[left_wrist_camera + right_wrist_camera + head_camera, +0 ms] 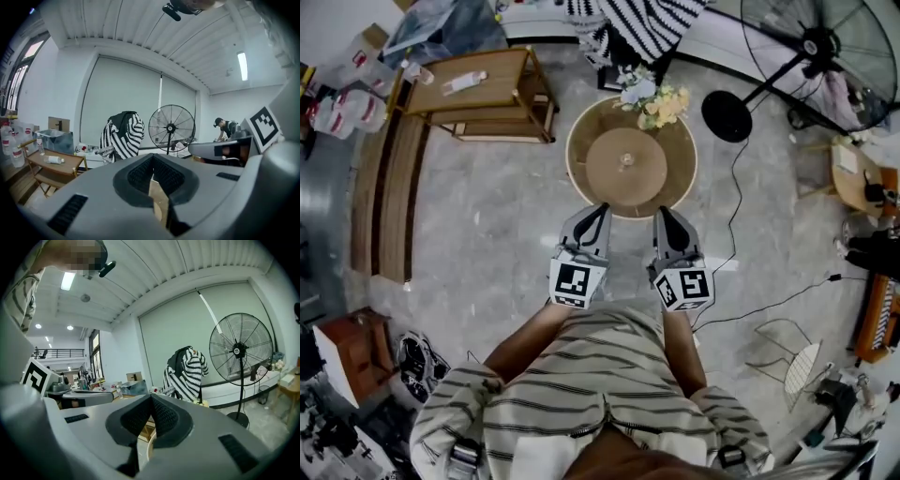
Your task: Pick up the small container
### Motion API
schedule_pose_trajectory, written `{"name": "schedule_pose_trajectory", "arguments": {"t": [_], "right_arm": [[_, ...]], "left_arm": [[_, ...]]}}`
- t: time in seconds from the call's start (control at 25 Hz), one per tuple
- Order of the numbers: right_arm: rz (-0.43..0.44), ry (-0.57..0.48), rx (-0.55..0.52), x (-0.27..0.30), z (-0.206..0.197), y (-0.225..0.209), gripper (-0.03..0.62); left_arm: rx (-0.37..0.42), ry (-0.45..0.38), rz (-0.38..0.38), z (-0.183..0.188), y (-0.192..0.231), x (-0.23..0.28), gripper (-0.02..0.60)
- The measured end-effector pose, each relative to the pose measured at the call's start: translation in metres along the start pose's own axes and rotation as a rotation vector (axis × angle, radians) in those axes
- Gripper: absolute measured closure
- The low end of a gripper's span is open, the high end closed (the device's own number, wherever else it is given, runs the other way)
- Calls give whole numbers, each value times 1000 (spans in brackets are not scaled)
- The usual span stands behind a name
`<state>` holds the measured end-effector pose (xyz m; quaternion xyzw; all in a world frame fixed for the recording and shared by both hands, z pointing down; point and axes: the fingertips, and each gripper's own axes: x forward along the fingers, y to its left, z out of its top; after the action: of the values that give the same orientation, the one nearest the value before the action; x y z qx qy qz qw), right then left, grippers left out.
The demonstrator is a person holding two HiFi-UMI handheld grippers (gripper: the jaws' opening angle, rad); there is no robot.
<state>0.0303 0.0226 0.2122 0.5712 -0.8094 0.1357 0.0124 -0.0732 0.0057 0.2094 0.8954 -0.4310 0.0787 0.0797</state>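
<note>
A round tan table (pixel 670 187) stands on the floor in front of me in the head view. A small pale object (pixel 625 161) sits at its centre, too small to tell apart clearly. A bunch of flowers (pixel 652 101) lies at its far rim. My left gripper (pixel 602 208) and right gripper (pixel 663 212) hover side by side over the table's near edge, both pointing forward. Both are shut, with nothing between their fingers. In the left gripper view the jaws of the left gripper (pixel 152 161) meet at the tips, and in the right gripper view the right gripper (pixel 151 401) shows the same.
A low wooden table (pixel 502 66) with a bottle (pixel 465 82) stands at the back left, with wooden benches (pixel 389 192) beside it. A big floor fan (pixel 818 42) and its round base (pixel 727 116) are at the right. Cables (pixel 769 305) cross the floor, and a wire chair (pixel 787 361) stands nearby.
</note>
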Motion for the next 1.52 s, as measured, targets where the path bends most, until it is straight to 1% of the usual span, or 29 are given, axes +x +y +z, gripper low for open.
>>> {"name": "schedule_pose_trajectory", "arguments": {"t": [0.16, 0.36, 0.44, 0.52, 0.6, 0.72, 0.88, 1.0, 1.16, 1.24, 1.4, 1.52], "right_arm": [[4, 24, 8, 24, -4, -13, 589], [38, 45, 12, 49, -20, -39, 588], [65, 61, 13, 60, -30, -49, 588], [91, 78, 3, 75, -38, -57, 588], [109, 84, -2, 89, -47, -66, 588], [131, 102, 9, 105, -69, -81, 588], [149, 129, 13, 122, -107, -92, 588], [153, 157, 12, 132, -134, -94, 588], [124, 198, 46, 145, -175, -102, 588], [118, 208, 41, 154, -193, -106, 588], [101, 228, 35, 172, -229, -121, 588], [71, 244, 41, 184, -256, -133, 588]], "left_arm": [[-9, 33, 0, -7, 12, 28, 583], [-7, 71, 40, -25, 19, 60, 583], [-18, 73, 73, -32, 23, 72, 583], [-46, 74, 125, -42, 31, 84, 583], [-58, 83, 177, -55, 40, 97, 583], [-76, 101, 236, -80, 49, 114, 583], [-118, 94, 292, -105, 59, 130, 583], [-132, 99, 319, -127, 67, 138, 583], [-163, 125, 330, -163, 75, 145, 583], [-180, 137, 324, -181, 78, 150, 583], [-187, 152, 316, -211, 84, 160, 583], [-206, 169, 322, -233, 92, 162, 583]]}}
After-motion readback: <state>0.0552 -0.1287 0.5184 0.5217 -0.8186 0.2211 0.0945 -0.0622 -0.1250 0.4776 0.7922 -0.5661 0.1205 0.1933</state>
